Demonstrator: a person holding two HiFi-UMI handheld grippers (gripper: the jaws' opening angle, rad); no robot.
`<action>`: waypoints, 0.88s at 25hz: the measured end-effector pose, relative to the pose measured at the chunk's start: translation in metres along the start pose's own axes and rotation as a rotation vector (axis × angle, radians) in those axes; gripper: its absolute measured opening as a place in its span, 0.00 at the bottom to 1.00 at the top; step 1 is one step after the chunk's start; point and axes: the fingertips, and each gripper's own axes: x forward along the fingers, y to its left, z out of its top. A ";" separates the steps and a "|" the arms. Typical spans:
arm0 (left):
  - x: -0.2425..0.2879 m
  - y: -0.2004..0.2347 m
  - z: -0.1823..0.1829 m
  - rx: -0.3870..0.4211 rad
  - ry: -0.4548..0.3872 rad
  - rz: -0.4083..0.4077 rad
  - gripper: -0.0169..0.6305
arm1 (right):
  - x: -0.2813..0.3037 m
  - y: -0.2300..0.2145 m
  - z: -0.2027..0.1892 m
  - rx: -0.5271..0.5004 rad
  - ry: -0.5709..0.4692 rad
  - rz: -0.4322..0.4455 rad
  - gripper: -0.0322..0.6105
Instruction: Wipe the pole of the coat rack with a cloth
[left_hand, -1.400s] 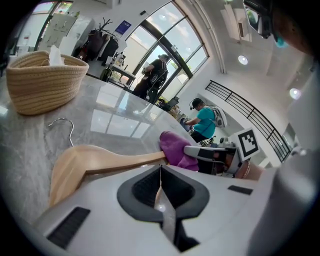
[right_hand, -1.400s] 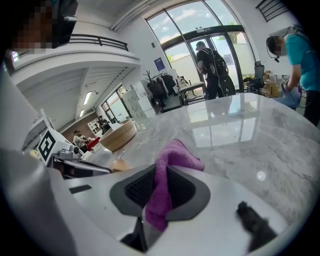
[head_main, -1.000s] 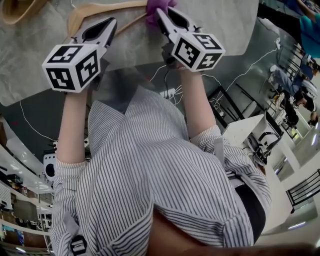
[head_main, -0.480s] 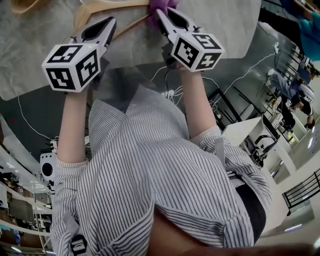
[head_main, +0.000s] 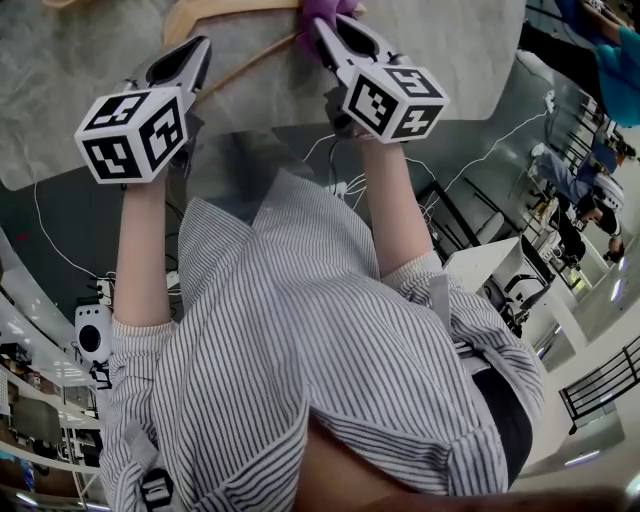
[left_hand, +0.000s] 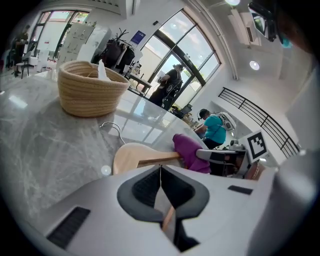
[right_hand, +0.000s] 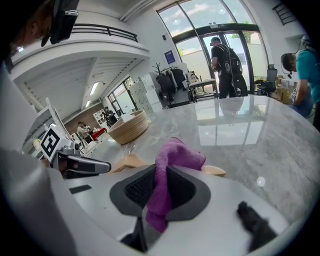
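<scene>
Bunched purple cloth on wooden hanger

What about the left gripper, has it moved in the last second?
Yes. The left gripper slid leftward over the table, away from the right gripper.

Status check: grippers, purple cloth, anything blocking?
Left gripper shut, nothing clamped. Right gripper shut on purple fuzzy cloth, against the crossbar of the pale wooden clothes hanger on grey marble tabletop. No coat-rack pole visible. Nothing blocking.

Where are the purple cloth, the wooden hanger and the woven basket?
purple cloth (right_hand: 174, 156), right gripper view, on its upper fold.
wooden hanger (left_hand: 131, 156), left gripper view, on its broad shoulder.
woven basket (left_hand: 90, 95), left gripper view, on its side wall.
</scene>
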 end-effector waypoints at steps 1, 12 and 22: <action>-0.002 0.003 -0.001 -0.003 0.001 0.004 0.05 | 0.000 0.002 0.000 -0.002 0.001 0.001 0.15; -0.015 0.013 -0.005 -0.010 -0.009 0.002 0.05 | 0.013 0.028 0.003 -0.039 0.021 0.034 0.15; -0.034 0.030 -0.016 -0.048 -0.030 0.020 0.05 | 0.032 0.062 0.003 -0.079 0.039 0.093 0.15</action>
